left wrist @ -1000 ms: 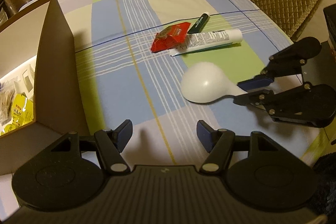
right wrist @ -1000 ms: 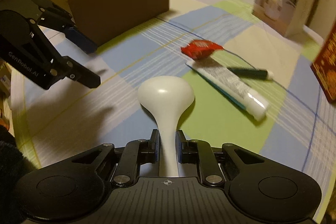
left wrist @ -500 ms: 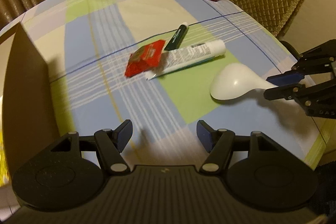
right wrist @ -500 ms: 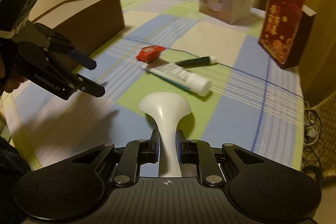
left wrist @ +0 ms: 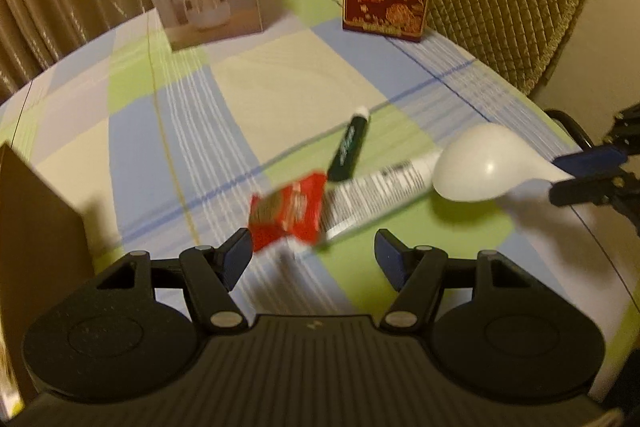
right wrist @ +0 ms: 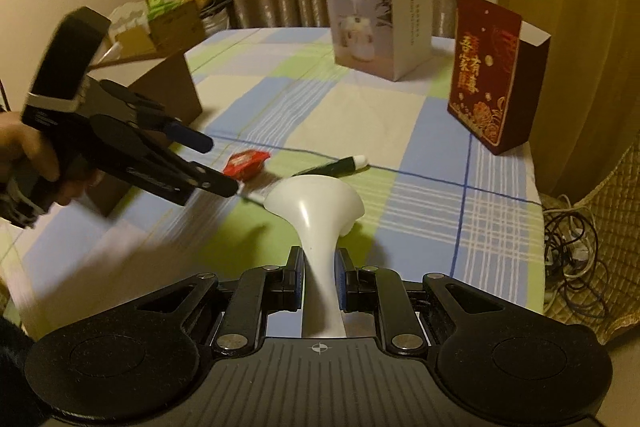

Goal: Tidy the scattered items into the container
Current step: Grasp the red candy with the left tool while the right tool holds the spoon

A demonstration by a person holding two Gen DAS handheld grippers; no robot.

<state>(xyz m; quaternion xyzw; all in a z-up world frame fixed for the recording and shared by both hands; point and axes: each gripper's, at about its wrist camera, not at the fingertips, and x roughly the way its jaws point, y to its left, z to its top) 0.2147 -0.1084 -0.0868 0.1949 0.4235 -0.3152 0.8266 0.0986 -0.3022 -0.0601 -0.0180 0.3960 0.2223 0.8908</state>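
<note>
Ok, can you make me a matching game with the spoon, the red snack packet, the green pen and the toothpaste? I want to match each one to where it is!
Things:
1. white spoon
2. red snack packet
3. green pen
4. toothpaste tube

Places:
A. lying on the tablecloth, farthest back, white cap pointing away in the left wrist view
B. held up by its handle in the right gripper
C. just ahead of the open left gripper
D. lying flat, its far end hidden behind the spoon's bowl

Pairs: 1-B, 2-C, 3-A, 4-D
</note>
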